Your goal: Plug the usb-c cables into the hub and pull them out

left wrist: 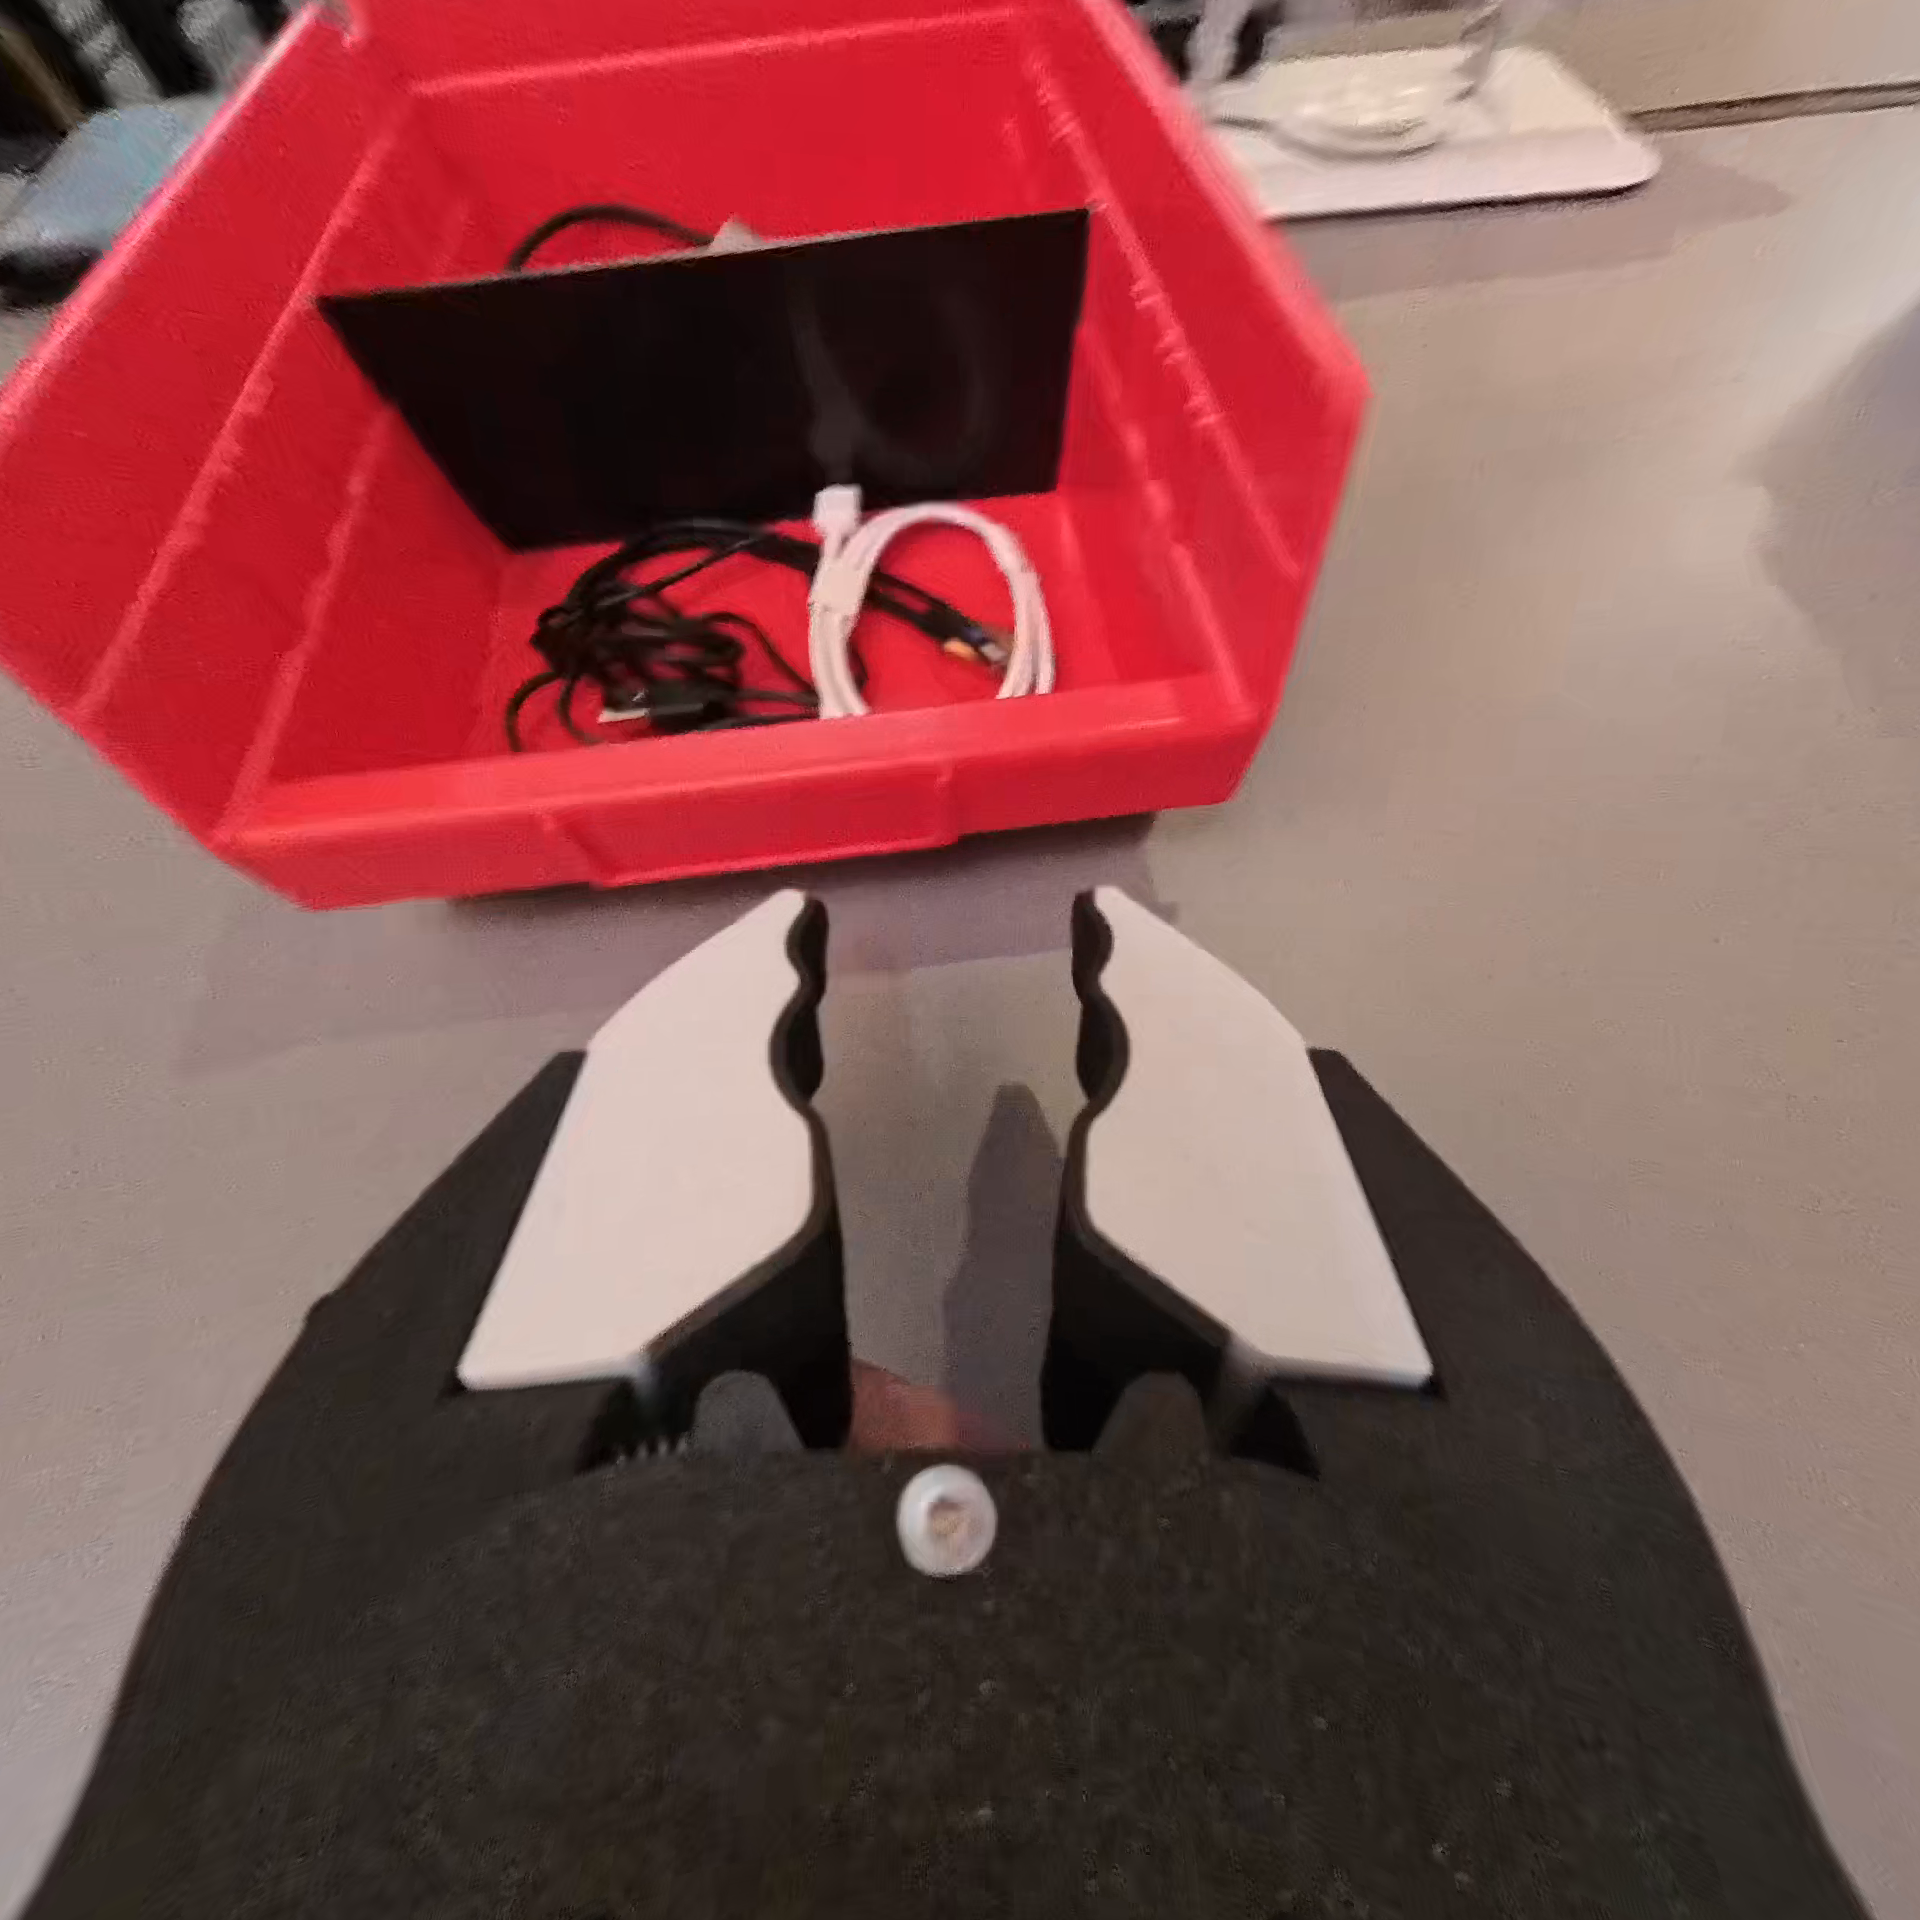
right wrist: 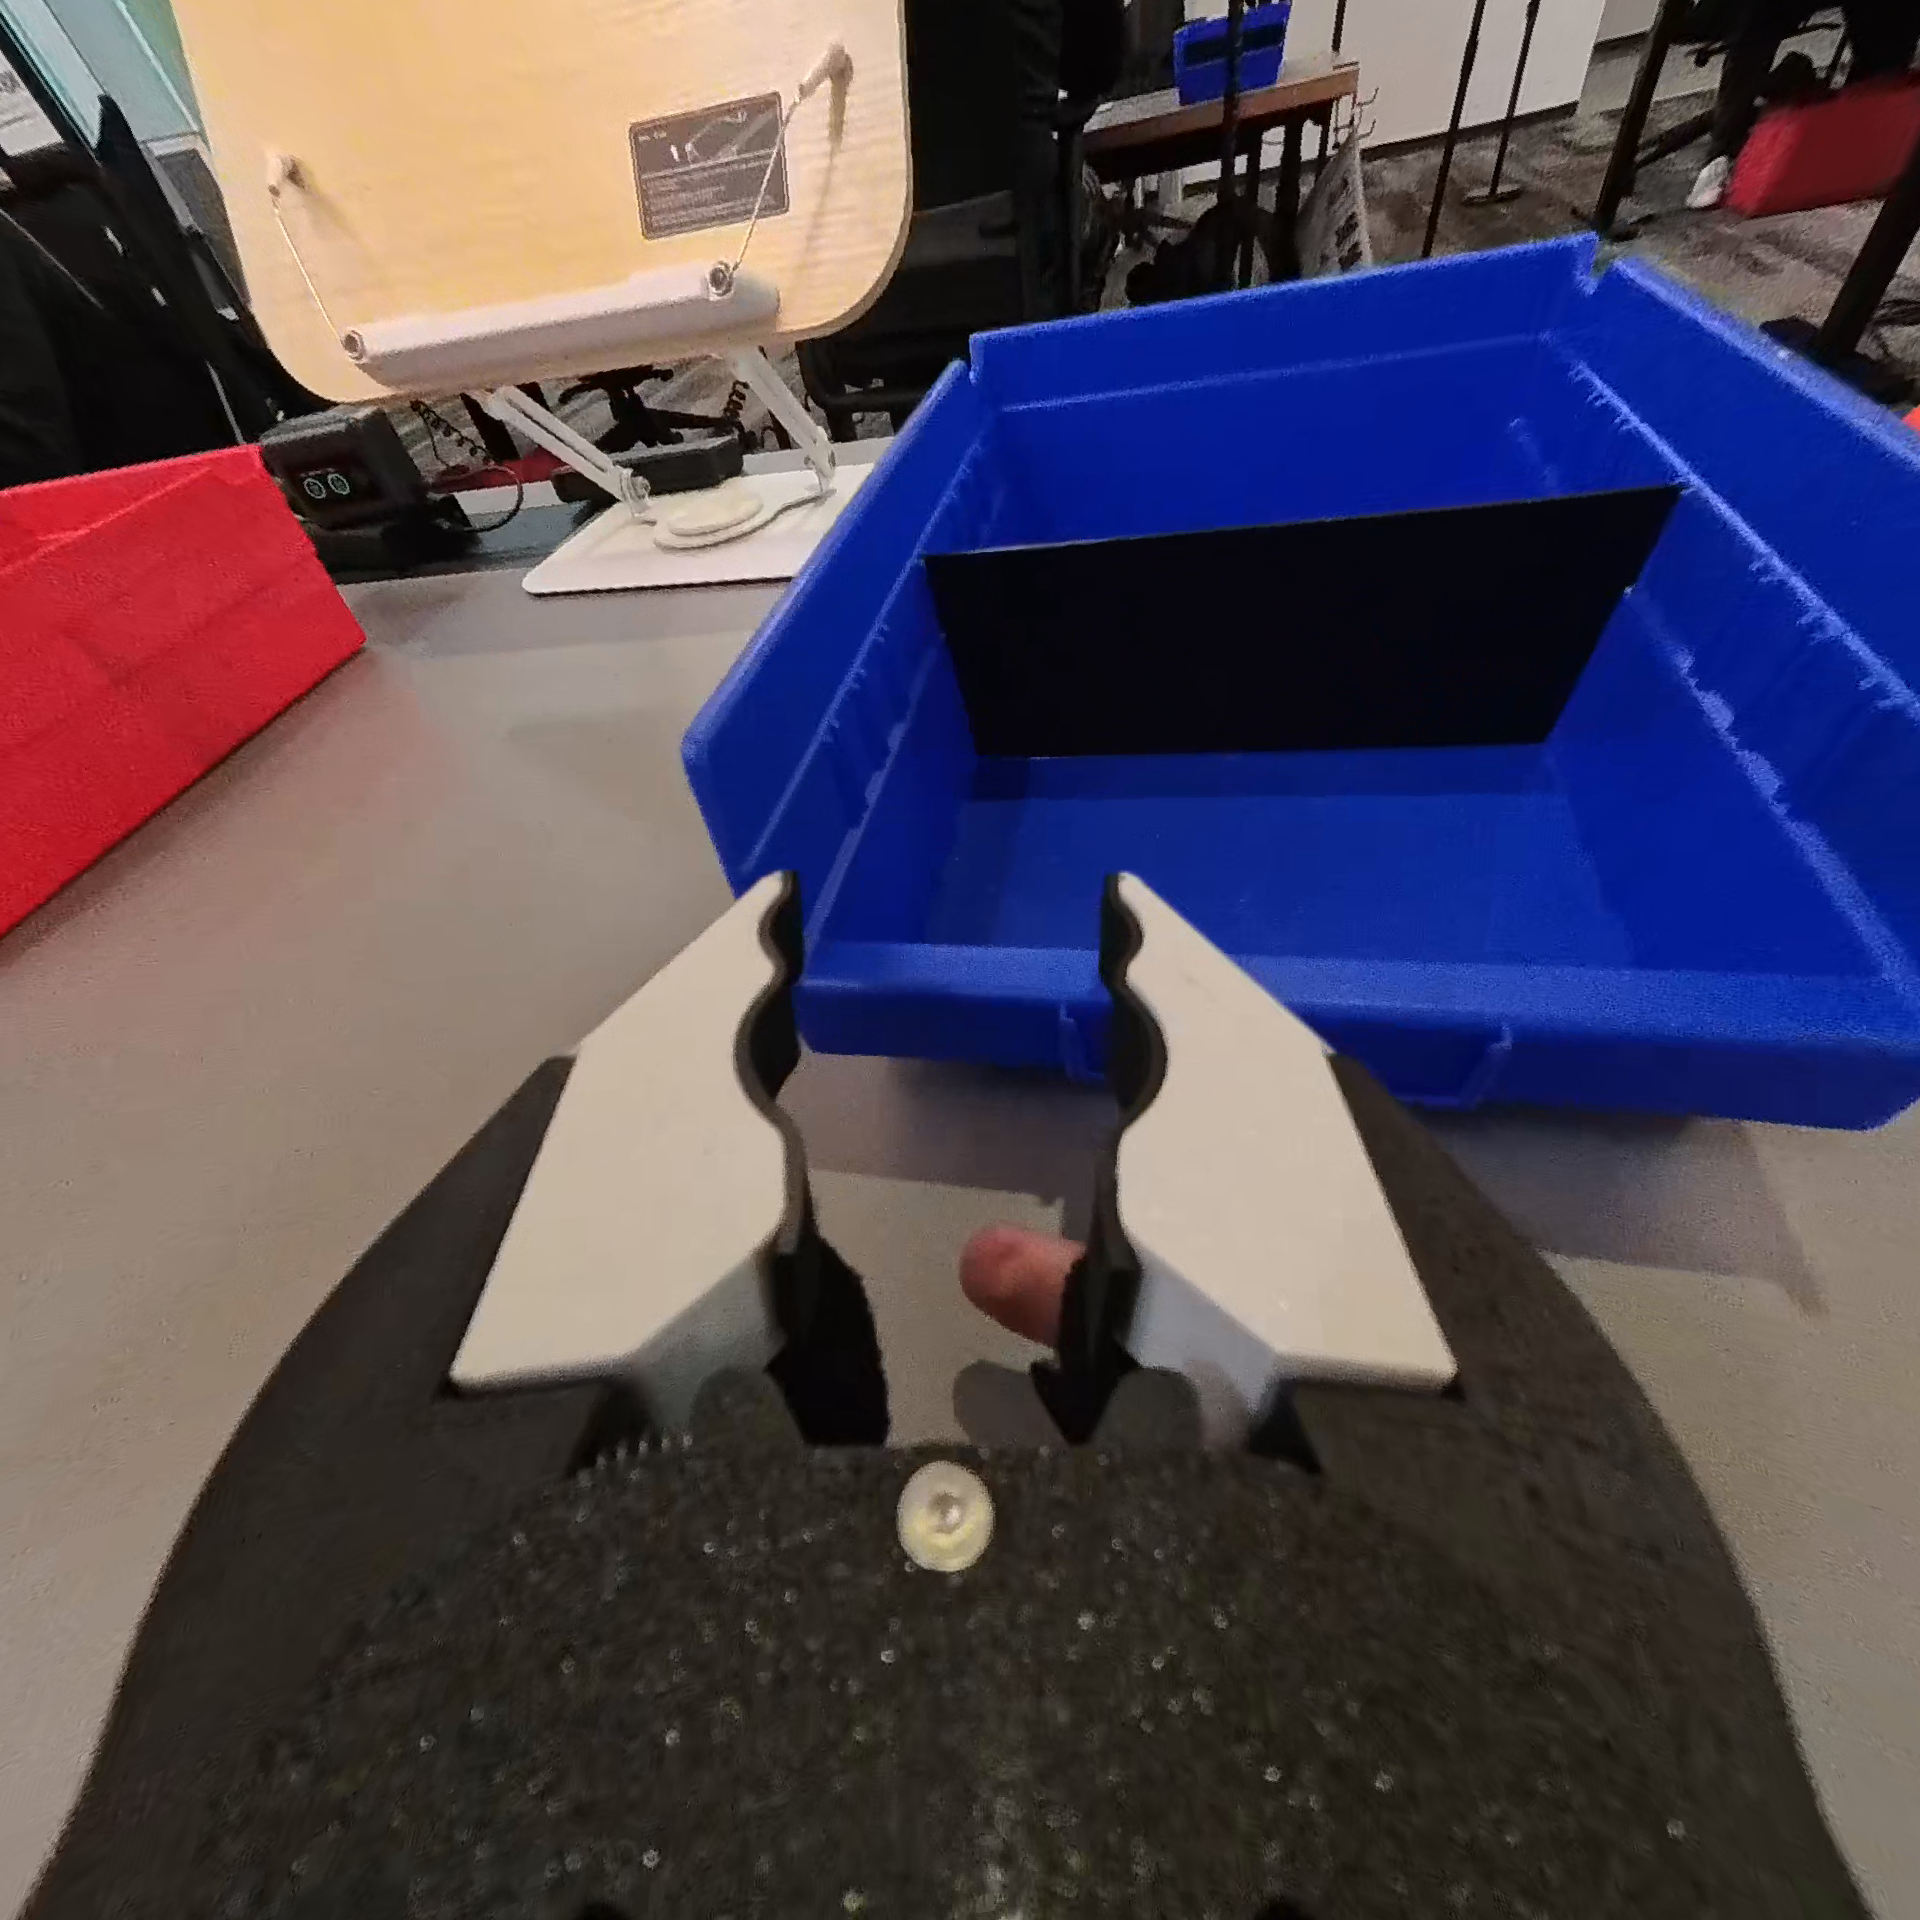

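In the left wrist view a red bin (left wrist: 748, 821) stands on the grey table, split by a black divider (left wrist: 727, 384). Its near compartment holds a coiled white cable (left wrist: 1023, 603) and a tangle of black cables (left wrist: 634, 644). Behind the divider another black cable (left wrist: 592, 223) and a greyish object show partly; the hub is not clearly visible. My left gripper (left wrist: 948, 914) is open and empty, just in front of the bin's front wall. My right gripper (right wrist: 948, 904) is open and empty, at the front left corner of a blue bin (right wrist: 1299, 1008).
The blue bin has a black divider (right wrist: 1278, 634) and nothing visible in its near compartment. The red bin (right wrist: 135, 644) shows at the left in the right wrist view. A tilted wooden board on a white stand (right wrist: 665, 520) stands behind. A fingertip (right wrist: 1003, 1273) shows between the right fingers.
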